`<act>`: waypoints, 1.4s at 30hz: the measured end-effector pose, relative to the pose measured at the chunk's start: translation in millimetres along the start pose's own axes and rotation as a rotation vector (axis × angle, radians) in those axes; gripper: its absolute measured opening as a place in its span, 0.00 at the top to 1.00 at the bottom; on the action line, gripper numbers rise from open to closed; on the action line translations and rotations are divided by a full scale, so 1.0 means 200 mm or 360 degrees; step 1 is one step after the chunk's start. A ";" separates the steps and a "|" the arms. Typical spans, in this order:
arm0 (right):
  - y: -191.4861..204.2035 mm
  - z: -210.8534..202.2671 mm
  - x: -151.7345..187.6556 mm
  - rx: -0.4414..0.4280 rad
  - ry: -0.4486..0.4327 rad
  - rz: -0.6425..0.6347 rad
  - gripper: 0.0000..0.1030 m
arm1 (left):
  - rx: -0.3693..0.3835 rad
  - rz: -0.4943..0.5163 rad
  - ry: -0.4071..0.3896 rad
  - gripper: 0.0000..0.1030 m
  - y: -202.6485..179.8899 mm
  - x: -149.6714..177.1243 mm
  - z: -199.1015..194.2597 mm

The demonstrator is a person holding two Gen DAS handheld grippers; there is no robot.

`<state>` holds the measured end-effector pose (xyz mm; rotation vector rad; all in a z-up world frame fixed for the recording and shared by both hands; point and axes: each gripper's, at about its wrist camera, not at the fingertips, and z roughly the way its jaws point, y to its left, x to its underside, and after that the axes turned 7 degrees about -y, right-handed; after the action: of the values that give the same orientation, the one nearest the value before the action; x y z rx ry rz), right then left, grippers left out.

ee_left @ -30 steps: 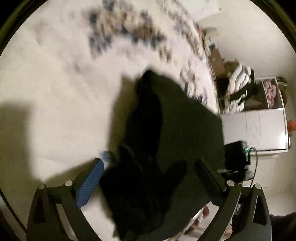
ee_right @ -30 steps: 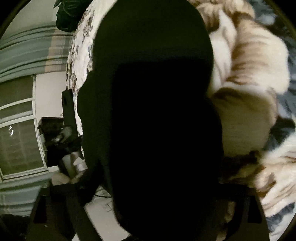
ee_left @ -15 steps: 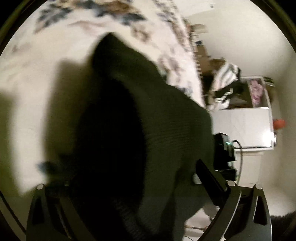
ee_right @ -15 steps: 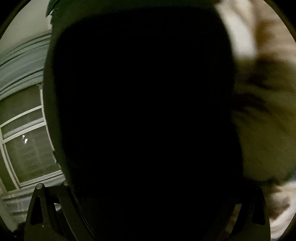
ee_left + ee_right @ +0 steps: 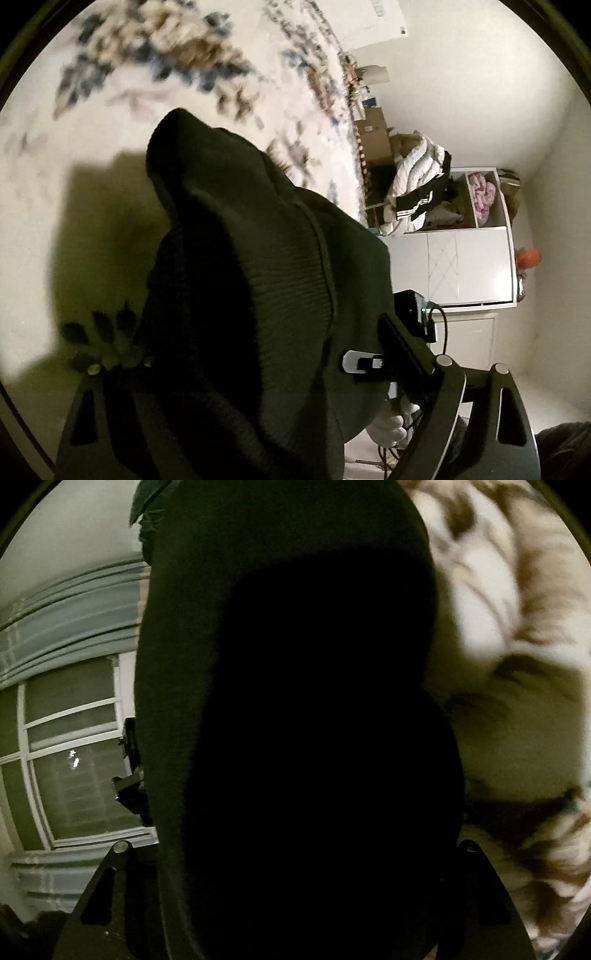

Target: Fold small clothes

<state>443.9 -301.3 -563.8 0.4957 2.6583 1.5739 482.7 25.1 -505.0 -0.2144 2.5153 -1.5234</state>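
A dark ribbed knit garment (image 5: 277,240) hangs above the floral bedspread (image 5: 110,147) and throws a shadow on it. It drapes over my left gripper (image 5: 269,325), whose jaws stand wide and are closing. The cloth hides the left finger, and only the right finger (image 5: 402,343) shows, at the cloth's edge. In the right wrist view the same garment (image 5: 295,664) fills the middle as a black mass. It lies between the jaws of my right gripper (image 5: 295,812), which are closing. Both fingers there are hidden, and only the mounts show.
A fluffy brown-and-white blanket (image 5: 517,664) lies to the right of the garment. A window (image 5: 66,775) is at the left. Past the bed's edge stand a white cabinet (image 5: 461,266), a pile of clothes (image 5: 417,177), a cardboard box (image 5: 373,136) and a black device (image 5: 417,306).
The garment has risen off the bedspread and now covers the left gripper's blue pad. In the right wrist view the finger mounts have drawn closer together around the cloth.
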 end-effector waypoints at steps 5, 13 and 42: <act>0.13 -0.04 -0.08 -0.0061 -0.0035 -0.0057 0.38 | 0.0053 0.0026 -0.0075 0.15 -0.11 -0.14 -0.04; 0.35 -0.07 -0.47 -0.0061 -0.0097 -0.0130 0.38 | 0.0039 0.0079 -0.0122 0.15 -0.20 -0.60 0.00; 0.74 -0.23 -0.57 0.1469 -0.0741 -0.0559 0.00 | -0.1107 0.0555 -0.0207 0.14 -0.30 -0.54 -0.01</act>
<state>584.3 -305.8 -431.5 0.2993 2.7053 0.0582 588.0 23.1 -440.3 0.0339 2.6876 -0.4630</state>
